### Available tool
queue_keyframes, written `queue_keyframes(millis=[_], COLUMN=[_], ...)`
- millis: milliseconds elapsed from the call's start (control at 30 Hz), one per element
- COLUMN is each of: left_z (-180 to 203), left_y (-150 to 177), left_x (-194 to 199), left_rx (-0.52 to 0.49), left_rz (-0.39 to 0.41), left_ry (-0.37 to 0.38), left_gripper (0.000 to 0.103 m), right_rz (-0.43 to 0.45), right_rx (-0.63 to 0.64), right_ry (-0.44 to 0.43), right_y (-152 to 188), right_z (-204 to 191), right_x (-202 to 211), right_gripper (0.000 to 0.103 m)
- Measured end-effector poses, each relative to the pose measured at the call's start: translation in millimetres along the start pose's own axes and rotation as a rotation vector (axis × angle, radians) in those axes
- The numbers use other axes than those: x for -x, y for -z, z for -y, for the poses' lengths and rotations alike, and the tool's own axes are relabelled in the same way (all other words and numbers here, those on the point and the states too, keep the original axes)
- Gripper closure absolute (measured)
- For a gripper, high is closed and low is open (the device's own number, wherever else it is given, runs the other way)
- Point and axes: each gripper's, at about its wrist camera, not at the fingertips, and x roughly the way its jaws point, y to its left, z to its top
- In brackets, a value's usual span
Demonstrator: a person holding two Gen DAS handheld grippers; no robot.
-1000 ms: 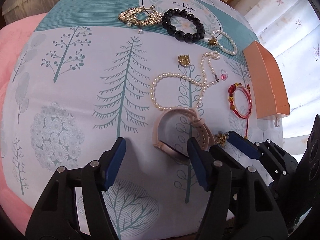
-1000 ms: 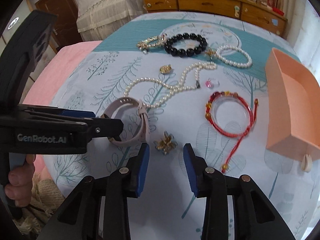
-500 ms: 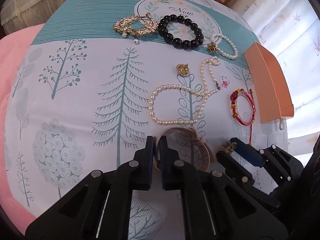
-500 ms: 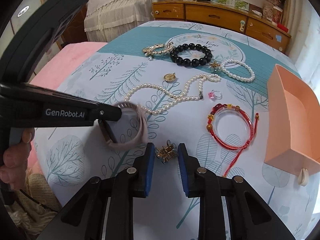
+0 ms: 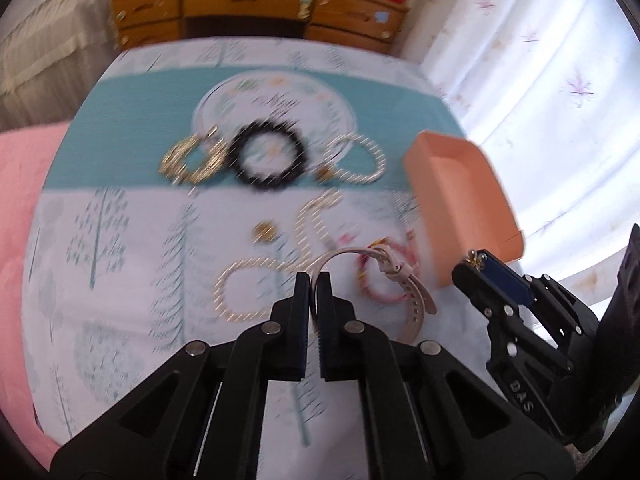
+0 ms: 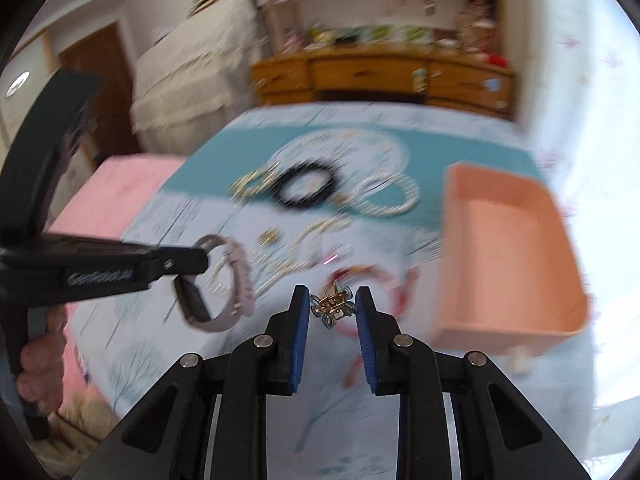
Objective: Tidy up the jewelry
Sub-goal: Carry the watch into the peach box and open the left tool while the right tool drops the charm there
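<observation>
We see the patterned worktop (image 5: 120,240) carrying an orange tray (image 6: 508,256) at its right edge. Left of the tray lie a black bead bracelet (image 5: 266,158), pearl strands (image 5: 248,288) and a red bracelet (image 5: 380,280), all blurred. Our left gripper (image 5: 314,284) has its fingers pinching a pink watch (image 6: 224,284), held above the cloth. Our right gripper (image 6: 332,304) has its fingers clamping a small gold clip (image 6: 332,306) beside the tray.

peach box (image 6: 508,248), black bead bracelet (image 5: 266,156), seemingly tree-print teal-and-white cloth (image 5: 120,264).
</observation>
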Motion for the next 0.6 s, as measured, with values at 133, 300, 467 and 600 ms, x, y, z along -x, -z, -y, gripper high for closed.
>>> queue_keyframes(millis=[133,300,467,600], left_z=[49.0,104.9,142.0,163.3], left_y=[-32.7,-62.2,-76.6,-75.5], left_x=[-4.8,-26.0,-61.3,-84.3], left_rx=[-0.087,-0.164,-0.2,-0.252], left_rz=[0.065,0.098,0.067,0.053], left_ry=[0.058,0.098,0.111,0.089], left_gripper=[0.102,0.102,0.101,0.101], right_rz=[0.043,0.034,0.018,0.0], right_rx=[-0.137,-0.245,-0.297,-0.317], right_ry=[0.111,0.19,0.216,0.221], right_y=[-15.4,-21.1,-15.8,-8.4], right_z=[48.5,97.0,125.3,139.0], right_x=[8.6,9.1,6.8,-4.9], right_gripper=[0.08,0.08,0.08,0.08])
